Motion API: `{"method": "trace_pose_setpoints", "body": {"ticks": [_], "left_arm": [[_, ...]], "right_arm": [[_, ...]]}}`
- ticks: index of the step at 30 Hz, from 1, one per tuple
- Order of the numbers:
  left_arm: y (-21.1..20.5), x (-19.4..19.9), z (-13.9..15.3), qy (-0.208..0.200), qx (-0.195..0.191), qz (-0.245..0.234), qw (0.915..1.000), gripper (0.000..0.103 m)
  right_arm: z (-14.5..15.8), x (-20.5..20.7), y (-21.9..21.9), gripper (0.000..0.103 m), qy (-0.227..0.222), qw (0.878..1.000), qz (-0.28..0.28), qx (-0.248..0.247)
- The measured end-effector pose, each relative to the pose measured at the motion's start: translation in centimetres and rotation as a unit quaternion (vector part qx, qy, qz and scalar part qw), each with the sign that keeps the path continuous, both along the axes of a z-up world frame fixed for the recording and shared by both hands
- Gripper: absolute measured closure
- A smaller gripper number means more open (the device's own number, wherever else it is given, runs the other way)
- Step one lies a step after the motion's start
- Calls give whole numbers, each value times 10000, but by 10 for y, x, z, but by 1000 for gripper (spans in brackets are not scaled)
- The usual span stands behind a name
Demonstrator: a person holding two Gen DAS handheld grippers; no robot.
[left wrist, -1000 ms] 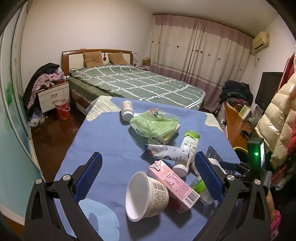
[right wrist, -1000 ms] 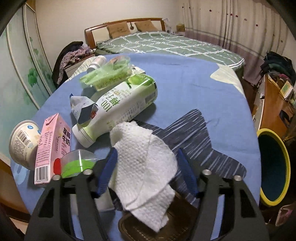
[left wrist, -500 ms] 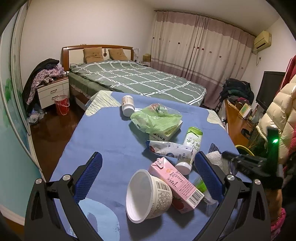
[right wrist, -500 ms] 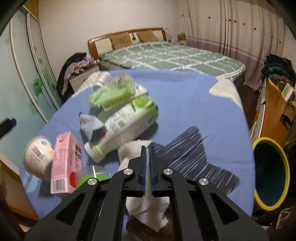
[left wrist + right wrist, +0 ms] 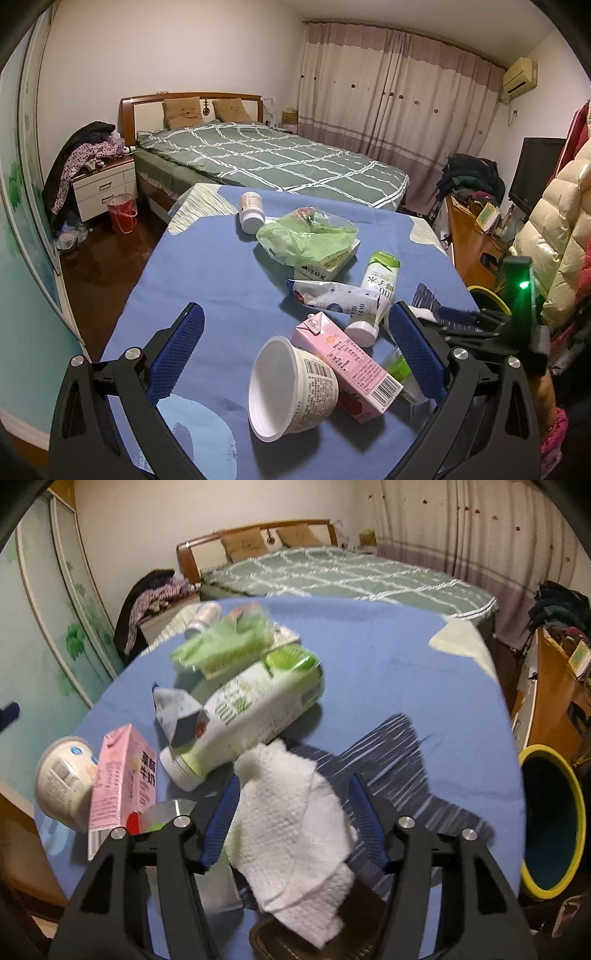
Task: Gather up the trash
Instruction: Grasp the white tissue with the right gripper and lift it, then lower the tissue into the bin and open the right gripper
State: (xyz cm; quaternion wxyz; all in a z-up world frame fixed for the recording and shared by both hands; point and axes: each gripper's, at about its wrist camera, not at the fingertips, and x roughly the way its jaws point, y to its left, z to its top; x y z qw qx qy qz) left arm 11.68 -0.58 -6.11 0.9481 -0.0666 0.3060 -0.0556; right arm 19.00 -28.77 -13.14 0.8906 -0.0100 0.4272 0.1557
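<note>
The right gripper [image 5: 291, 812], jaws spread wide, straddles the crumpled white paper towel [image 5: 291, 823] lying lengthwise between its blue pads at the near edge of the blue-clothed table [image 5: 388, 657], far nearer than the wide, empty left gripper [image 5: 295, 354]

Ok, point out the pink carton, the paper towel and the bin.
pink carton [image 5: 347, 363], left wrist view, on its printed side panel.
paper towel [image 5: 291, 823], right wrist view, on the middle of the white sheet.
bin [image 5: 576, 801], right wrist view, on its yellow rim.
</note>
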Motion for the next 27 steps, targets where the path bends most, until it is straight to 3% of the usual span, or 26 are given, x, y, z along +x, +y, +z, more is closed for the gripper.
{"method": "trace_pose_setpoints", "body": {"ticks": [1,2,3,4,5,18,22,27], "left_arm": [[1,0,0,-2,1,6,10000,5],[0,0,0,7,3,14,10000,5],[1,0,0,15,-2,17,10000,5],[2,1,-1,29,-11,18,10000,5],[3,1,-1,37,-19,19,10000,5],[0,7,-7,118,-23,-57,9999,5],[-4,9,-9,133,8,-104,9999,5],[-6,9,-13,189,69,-110,9997,5]], "right_arm": [[-3,1,3,44,35,10000,17,-56],[-7,4,6,55,111,9998,61,-155],[-9,4,8,83,145,9997,100,-185],[-10,5,11,95,180,9995,153,-226],[-10,5,12,98,166,9994,166,-244],[63,-14,-41,98,-870,9953,-384,161],[78,-16,-80,98,-1066,9904,-873,103],[75,-12,-143,98,-1063,9807,-1639,-79]]}}
